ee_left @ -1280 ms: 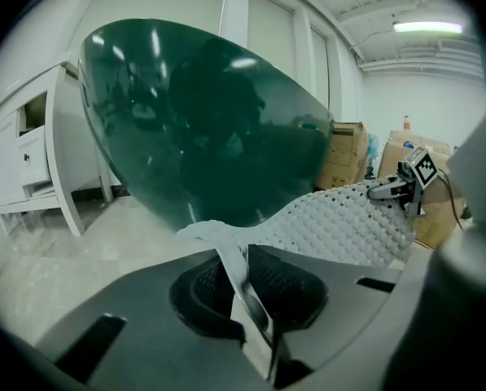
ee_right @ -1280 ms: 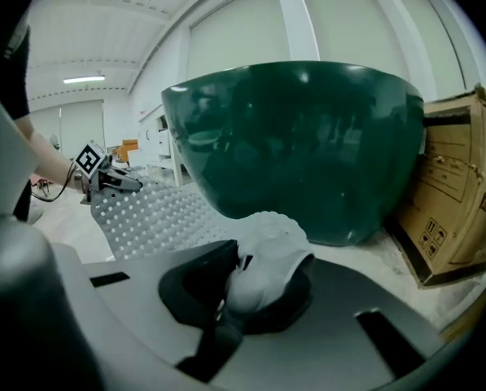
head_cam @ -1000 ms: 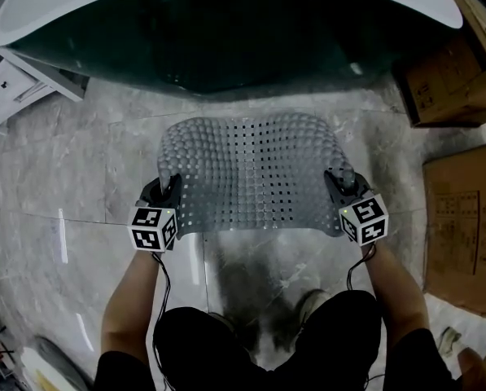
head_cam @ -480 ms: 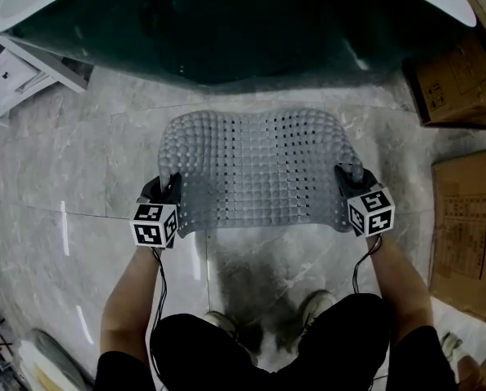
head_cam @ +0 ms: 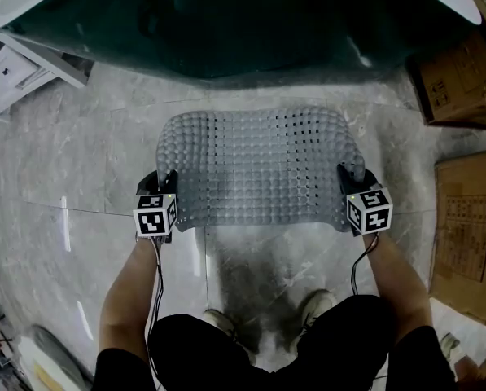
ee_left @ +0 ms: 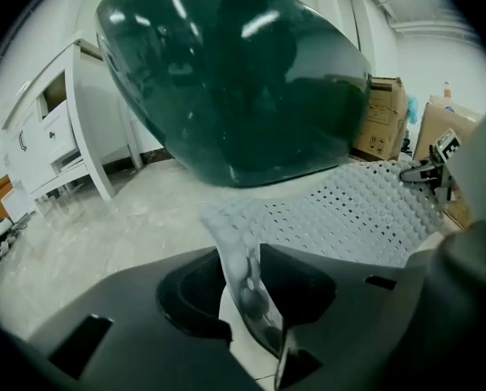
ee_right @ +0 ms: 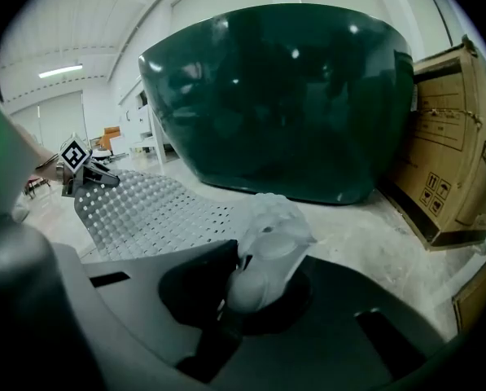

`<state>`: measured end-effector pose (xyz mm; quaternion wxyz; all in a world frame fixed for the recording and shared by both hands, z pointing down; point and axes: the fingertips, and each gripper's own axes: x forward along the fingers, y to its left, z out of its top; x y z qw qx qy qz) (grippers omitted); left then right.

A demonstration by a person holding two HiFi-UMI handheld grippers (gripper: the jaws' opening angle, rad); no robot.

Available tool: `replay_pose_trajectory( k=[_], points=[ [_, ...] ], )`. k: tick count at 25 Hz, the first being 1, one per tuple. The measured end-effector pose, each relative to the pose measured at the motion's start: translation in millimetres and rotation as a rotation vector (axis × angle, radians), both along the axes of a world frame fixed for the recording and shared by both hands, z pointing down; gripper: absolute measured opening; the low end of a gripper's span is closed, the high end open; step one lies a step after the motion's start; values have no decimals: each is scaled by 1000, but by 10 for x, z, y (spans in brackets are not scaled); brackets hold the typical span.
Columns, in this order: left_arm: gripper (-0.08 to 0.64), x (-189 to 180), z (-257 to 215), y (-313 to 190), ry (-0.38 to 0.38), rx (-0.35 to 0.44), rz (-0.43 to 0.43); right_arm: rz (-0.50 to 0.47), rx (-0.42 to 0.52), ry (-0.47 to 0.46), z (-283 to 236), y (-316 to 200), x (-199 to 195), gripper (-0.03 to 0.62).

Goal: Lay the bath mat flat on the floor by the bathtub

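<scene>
Grey perforated rubber bath mat [head_cam: 255, 169] stretches ahead of both jaws, near the dark green bathtub [head_cam: 226, 23]. The left gripper [ee_left: 244, 283] is opening its jaws around one corner; the right gripper [ee_right: 241, 287] pinches the other.

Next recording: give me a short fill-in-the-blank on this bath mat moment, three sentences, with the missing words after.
1. The grey bath mat is held out in front of the dark green ____.
2. The fingers of the right gripper are shut on a near ____ of the mat.
3. The cardboard boxes stand on the person's ____ side.
Missing words: bathtub; corner; right.
</scene>
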<state>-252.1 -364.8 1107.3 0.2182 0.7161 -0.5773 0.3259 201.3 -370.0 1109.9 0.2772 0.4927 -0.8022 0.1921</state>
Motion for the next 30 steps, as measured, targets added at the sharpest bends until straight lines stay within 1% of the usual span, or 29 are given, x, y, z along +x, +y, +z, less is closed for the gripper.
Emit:
replay_pose_trajectory(
  k=[4, 8, 10, 12, 14, 16, 18, 21, 23, 25, 28, 30],
  points=[
    [138, -81, 19, 16, -16, 3, -34, 0, 2, 11, 78, -33, 63, 32],
    [140, -192, -97, 7, -28, 42, -79, 10, -9, 19, 161, -43, 93, 32],
    [135, -181, -172, -4, -19, 67, -75, 12, -15, 30, 207, -48, 113, 32],
    [134, -76, -252, -24, 12, 87, -34, 14, -22, 43, 250, -65, 121, 34],
    [114, 109, -325, -37, 62, 101, 35, 18, -31, 54, 283, -85, 124, 38],
    [109, 341, -368, -31, 101, 109, 112, 26, -37, 67, 300, -89, 154, 51],
    [103, 575, -390, -4, 115, 114, 178, 35, -38, 81, 312, -86, 214, 66],
    [103, 890, -424, 26, 126, 118, 248, 59, -43, 101, 306, -102, 350, 98],
    [103, 998, -486, 21, 141, 118, 275, 92, -55, 114, 256, -117, 423, 120],
    [100, 989, -535, 10, 155, 119, 282, 127, -65, 136, 224, -149, 438, 163],
    [97, 974, -453, 7, 158, 126, 288, 204, -83, 157, 364, -163, 547, 224],
    [95, 993, -417, 95, 157, 128, 294, 286, -93, 154, 428, -51, 709, 227]
  ],
)
